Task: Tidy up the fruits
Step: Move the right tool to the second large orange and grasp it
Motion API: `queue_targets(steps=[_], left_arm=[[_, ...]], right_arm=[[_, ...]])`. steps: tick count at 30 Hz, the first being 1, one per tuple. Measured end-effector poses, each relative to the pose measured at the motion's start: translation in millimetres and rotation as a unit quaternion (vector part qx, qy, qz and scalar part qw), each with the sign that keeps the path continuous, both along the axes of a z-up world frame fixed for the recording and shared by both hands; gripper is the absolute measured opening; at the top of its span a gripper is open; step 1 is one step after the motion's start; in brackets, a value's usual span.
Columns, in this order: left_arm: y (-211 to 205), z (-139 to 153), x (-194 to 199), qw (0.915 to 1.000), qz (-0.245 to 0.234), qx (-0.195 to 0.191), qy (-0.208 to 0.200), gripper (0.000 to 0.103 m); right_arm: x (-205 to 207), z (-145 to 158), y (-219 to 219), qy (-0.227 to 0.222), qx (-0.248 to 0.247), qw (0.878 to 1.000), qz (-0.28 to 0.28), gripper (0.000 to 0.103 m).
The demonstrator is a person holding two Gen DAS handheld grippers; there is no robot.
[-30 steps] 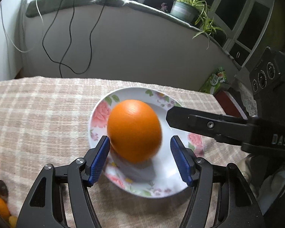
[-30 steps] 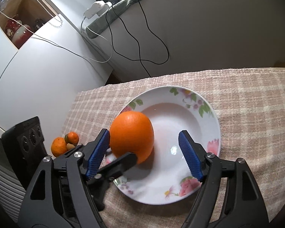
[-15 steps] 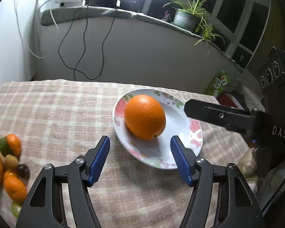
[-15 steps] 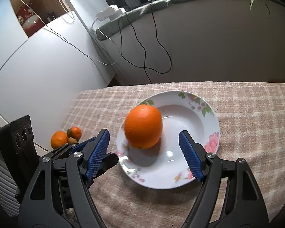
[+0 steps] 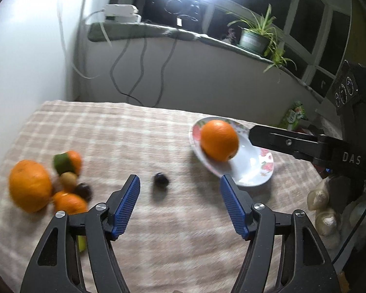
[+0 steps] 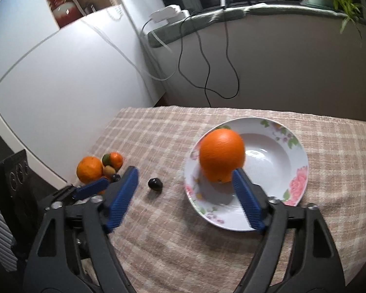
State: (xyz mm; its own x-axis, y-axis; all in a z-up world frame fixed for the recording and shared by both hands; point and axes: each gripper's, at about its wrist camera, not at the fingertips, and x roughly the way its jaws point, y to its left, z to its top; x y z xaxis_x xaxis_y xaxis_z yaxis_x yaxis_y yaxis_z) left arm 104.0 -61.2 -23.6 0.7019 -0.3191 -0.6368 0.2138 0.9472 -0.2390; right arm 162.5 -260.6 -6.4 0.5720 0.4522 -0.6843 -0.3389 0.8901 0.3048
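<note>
A large orange (image 5: 219,139) (image 6: 221,155) sits in a white flowered plate (image 5: 249,173) (image 6: 278,161) on the checked tablecloth. A small dark fruit (image 5: 161,180) (image 6: 155,183) lies alone on the cloth left of the plate. A pile of fruits lies at the left: a big orange (image 5: 29,188) (image 6: 89,169), small tangerines (image 5: 70,203) (image 6: 116,160), a green-and-orange one (image 5: 66,162), a brownish one (image 5: 68,180). My left gripper (image 5: 179,193) is open and empty, above the cloth near the dark fruit. My right gripper (image 6: 185,183) is open and empty, by the plate's near left.
The right gripper's arm (image 5: 305,144) reaches over the plate's right side in the left wrist view. Pale lumpy items (image 5: 324,210) lie off the table's right edge. A white cabinet (image 6: 61,78) stands left of the table. Cables hang on the wall behind.
Both grippers have drawn back from the plate, leaving the orange in it. The left one swung left, so the fruit pile and the dark fruit came into view.
</note>
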Motion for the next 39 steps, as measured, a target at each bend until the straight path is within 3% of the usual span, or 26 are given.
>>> queue_targets(steps=[7,22,30,39], left_arm=[[45,-2,-19,0.9988,0.049,0.005,-0.004,0.074],[150,-22,-40,0.9872,0.157,-0.025,0.011,0.074],[173,-34,-31,0.9850,0.165,-0.046,0.019,0.074],[182,-44,-16,0.9848,0.148,-0.086,0.033,0.074]], right_arm=[[-7,6,39,-0.005,-0.021,0.999,0.043,0.094],[2,1,134,0.040,0.046,0.988,0.140,0.094],[17,-18,185,0.088,0.067,0.978,0.177,0.094],[28,-44,228,0.137,0.070,0.968,0.198,0.080]])
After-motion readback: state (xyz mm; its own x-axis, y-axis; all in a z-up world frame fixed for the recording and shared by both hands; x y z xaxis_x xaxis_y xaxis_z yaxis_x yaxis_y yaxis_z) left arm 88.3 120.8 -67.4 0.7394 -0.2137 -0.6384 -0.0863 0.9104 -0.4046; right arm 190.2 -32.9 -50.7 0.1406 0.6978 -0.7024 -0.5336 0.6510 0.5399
